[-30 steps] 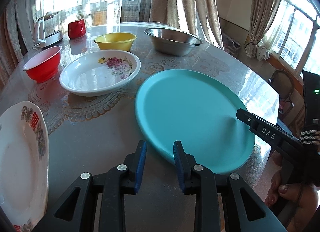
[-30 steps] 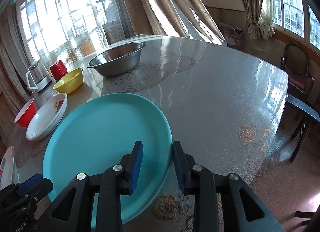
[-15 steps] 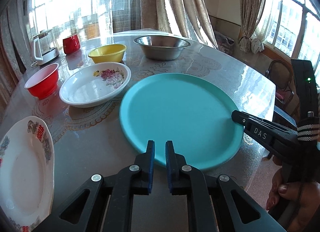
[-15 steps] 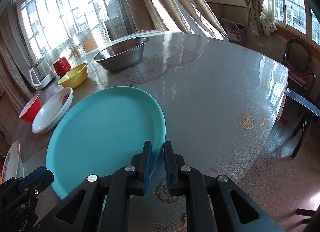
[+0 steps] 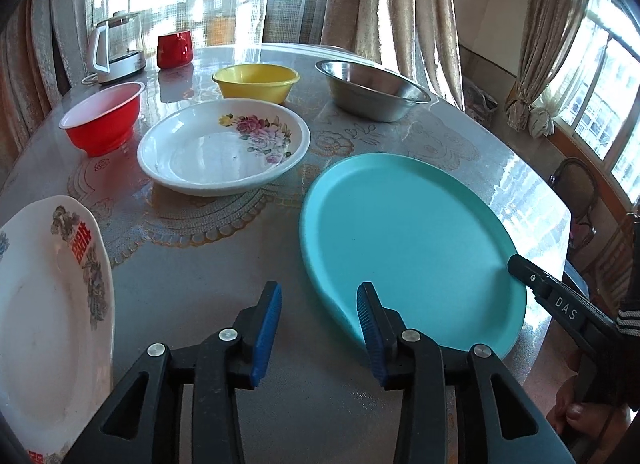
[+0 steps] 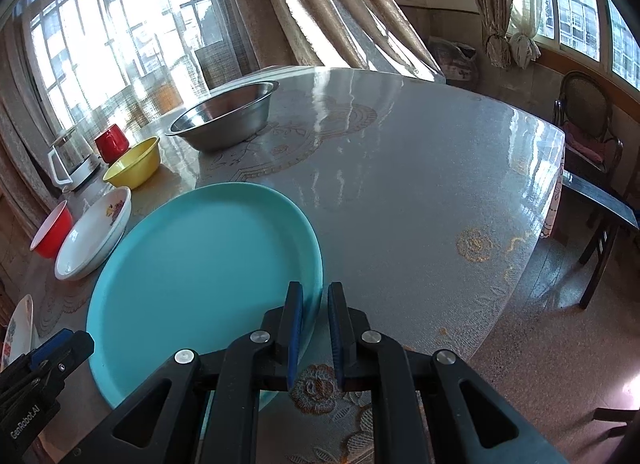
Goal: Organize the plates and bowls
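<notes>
Nearest, over the near edge of the table (image 5: 208,296): left gripper (image 5: 320,324), jaws just now opening, parted a moderate way, pads pressing on nothing. Between the blue pads (image 5: 266,328) only bare tabletop; the near-left rim of the teal plate (image 5: 408,240) just beside the right-hand pad, contact not possible to judge.

At the near right edge of the table: right gripper (image 6: 315,324), closed down narrow on the right rim of the teal plate, rim running in between its two pads. Seen from the left wrist view as a black tip lying over that rim.

Teal plate itself large and round, on the right half of the table near the near edge. Whether flat on the table or lifted slightly, impossible to tell.

At the near left edge: white plate with red characters (image 5: 44,304), partly cut off by the frame.

Further in, around the middle: shallow white dish with pink flowers (image 5: 208,151), close to the teal plate but apart from it. Left of it, towards the left edge: red bowl (image 5: 104,119).

Beyond, towards the far edge: yellow bowl (image 5: 256,81) and steel bowl (image 5: 372,89), side by side, apart.

Farthest, at the far left edge: kettle (image 5: 116,47) and red cup (image 5: 175,48).
</notes>
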`<state>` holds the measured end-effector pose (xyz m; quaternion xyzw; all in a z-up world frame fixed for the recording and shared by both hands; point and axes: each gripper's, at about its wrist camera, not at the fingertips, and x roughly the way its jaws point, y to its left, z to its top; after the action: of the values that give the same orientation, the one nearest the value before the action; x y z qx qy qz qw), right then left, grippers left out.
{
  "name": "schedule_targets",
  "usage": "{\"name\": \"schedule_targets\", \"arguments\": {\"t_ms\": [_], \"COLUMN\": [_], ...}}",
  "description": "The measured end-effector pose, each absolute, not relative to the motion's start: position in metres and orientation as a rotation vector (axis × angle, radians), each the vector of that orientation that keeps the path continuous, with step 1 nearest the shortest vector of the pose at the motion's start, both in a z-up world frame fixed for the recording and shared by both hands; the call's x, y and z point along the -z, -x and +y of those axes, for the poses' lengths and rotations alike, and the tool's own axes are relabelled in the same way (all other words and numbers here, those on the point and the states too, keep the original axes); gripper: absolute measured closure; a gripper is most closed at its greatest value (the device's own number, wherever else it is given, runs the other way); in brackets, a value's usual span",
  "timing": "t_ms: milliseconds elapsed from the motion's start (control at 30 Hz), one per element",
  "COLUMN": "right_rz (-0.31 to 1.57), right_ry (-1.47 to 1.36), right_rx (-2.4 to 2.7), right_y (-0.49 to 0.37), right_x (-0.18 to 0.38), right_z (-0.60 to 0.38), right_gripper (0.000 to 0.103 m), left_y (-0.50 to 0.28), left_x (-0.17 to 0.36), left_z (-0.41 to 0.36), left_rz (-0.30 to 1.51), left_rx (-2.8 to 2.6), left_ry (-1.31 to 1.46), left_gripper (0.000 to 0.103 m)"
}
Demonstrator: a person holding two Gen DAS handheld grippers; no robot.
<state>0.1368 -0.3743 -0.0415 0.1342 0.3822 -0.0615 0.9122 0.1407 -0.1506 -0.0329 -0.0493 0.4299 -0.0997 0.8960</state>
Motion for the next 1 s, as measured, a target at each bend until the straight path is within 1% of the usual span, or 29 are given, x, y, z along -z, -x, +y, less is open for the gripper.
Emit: {"name": "schedule_targets", "arguments": {"t_ms": [67,100,500,600,667,700,733,800,867,933,1000], "right_rz": [0.785,0.786,0.792,0.786,0.779,0.777,0.766,0.714,0.666,0.638,0.623], "right_ry": [-0.285,-0.297,-0.275,-0.26,-0.27,-0.283,-0.299,-0.331,-0.361,-0.383,-0.395], "right_rx": [0.138,0.133,0.138,0.135,0.106,0.088,0.091,0.107,0.119,0.123,0.106], "right_y": [-0.136,-0.137,-0.127,-0.127,-0.128,-0.128,-0.126,-0.118,-0.112,-0.107,-0.104], "right_x": [0.042,0.042,0.042,0.042,0.042,0.042,0.04,0.032,0.021,0.012,0.004], "right_z": [-0.378,-0.38,-0.373,-0.37,-0.37,-0.371,-0.373,-0.377,-0.38,-0.381,-0.378], "right_gripper": [0.09,0.09,0.09,0.087,0.08,0.073,0.071,0.07,0.067,0.065,0.063], "left_y": [-0.141,-0.141,-0.119,-0.119,-0.115,-0.111,-0.108,-0.102,-0.095,-0.089,-0.084], "left_x": [0.034,0.034,0.032,0.032,0.027,0.024,0.02,0.011,0.002,-0.006,-0.014], "left_z": [-0.156,-0.16,-0.159,-0.156,-0.152,-0.151,-0.149,-0.146,-0.14,-0.135,-0.128], "left_rz": [0.874,0.878,0.873,0.873,0.858,0.843,0.829,0.803,0.779,0.764,0.746], "left_rx": [0.219,0.235,0.24,0.247,0.251,0.253,0.25,0.244,0.245,0.248,0.235], "left_ry": [0.079,0.066,0.051,0.065,0.088,0.091,0.087,0.079,0.084,0.089,0.089], "left_gripper": [0.08,0.085,0.084,0.083,0.079,0.071,0.06,0.05,0.048,0.039,0.033]}}
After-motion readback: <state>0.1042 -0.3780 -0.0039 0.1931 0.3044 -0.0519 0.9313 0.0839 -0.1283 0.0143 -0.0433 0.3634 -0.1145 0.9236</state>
